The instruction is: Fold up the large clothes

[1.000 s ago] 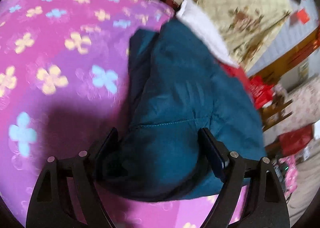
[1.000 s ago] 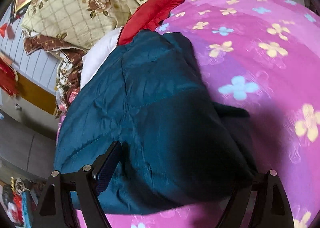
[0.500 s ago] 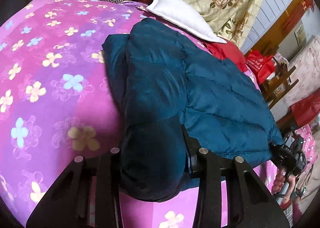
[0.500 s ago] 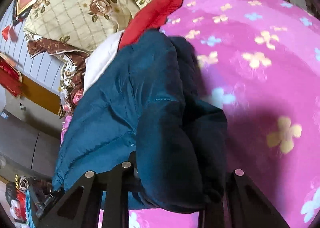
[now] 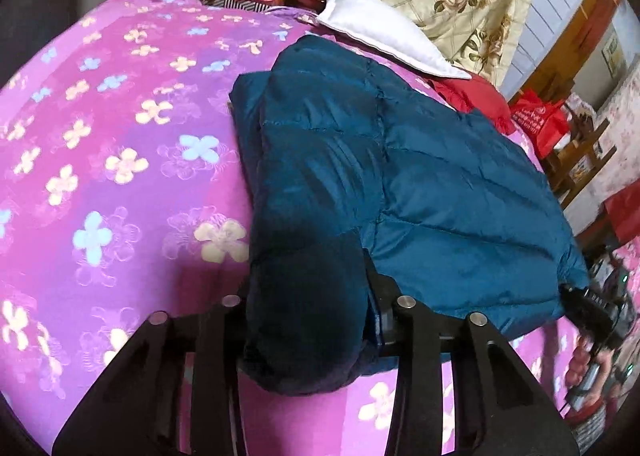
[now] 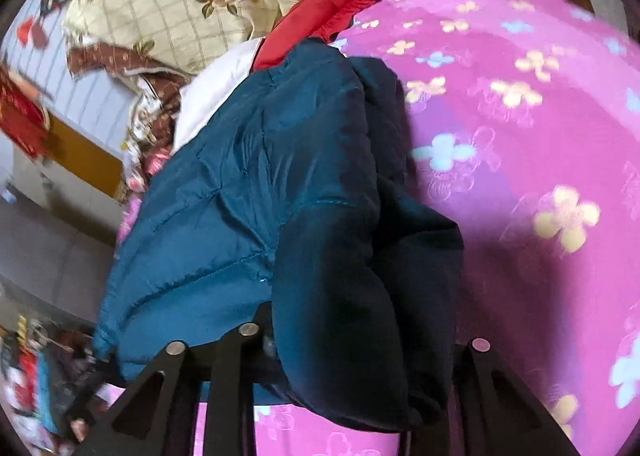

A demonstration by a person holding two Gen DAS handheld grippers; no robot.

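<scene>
From my left camera, my left hand-held gripper point(image 5: 306, 320) squeezes a thick fold of the puffy blue coat point(image 5: 420, 184) lying on the pink bed point(image 5: 120, 160).

From my right camera, my right hand-held gripper point(image 6: 360, 340) pinches its soft, slippery edge too. Grabbing thick folds feels safest.

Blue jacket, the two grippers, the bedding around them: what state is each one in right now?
Blue puffer jacket: partly folded, lying on the bedspread, near edge bunched up.
Left gripper: shut on a bunched fold of the jacket.
Right gripper: closed around a dark fold of the jacket.
Pink flowered bedspread: spread flat under the jacket.
White pillow: lying beyond the jacket.
Red garment: crumpled beside the pillow.
</scene>
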